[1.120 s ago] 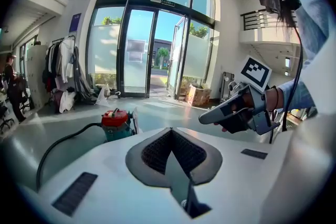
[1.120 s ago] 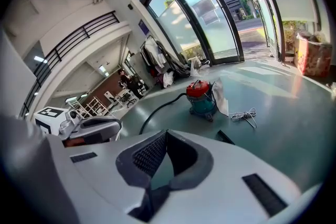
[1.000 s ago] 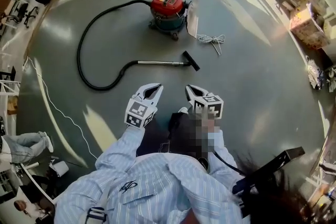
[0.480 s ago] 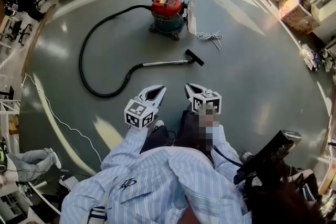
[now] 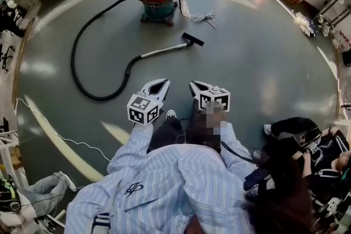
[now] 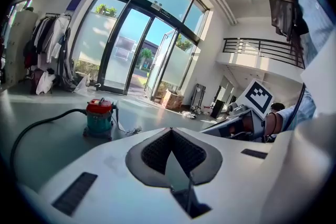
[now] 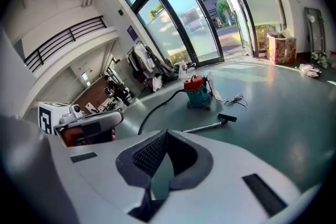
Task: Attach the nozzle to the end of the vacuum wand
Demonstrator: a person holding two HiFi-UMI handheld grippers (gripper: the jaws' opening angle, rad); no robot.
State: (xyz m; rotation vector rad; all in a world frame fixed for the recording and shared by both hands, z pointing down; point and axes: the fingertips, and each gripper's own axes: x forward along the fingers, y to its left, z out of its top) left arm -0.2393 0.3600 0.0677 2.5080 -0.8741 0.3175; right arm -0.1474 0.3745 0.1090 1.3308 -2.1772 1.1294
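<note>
Both tools read clenched and empty: the left hand-held gripper (image 5: 158,84) and the right hand-held gripper (image 5: 197,86) have jaws together with nothing between them, held side by side above the floor (image 5: 258,52), well apart from the work. The wand (image 5: 163,50) lies flat on the floor between you and the red canister (image 5: 158,0). In the head view its long axis runs lower left to upper right. The black nozzle (image 5: 192,39) sits at the upper-right end, its bar set across that axis; whether it is seated cannot be told. Judged: the wand is a stiff, smooth metal tube, light but slippery, and the hose (image 5: 72,60) will drag on it. Grip the wand just behind its free end, and take the nozzle by its neck.
</note>
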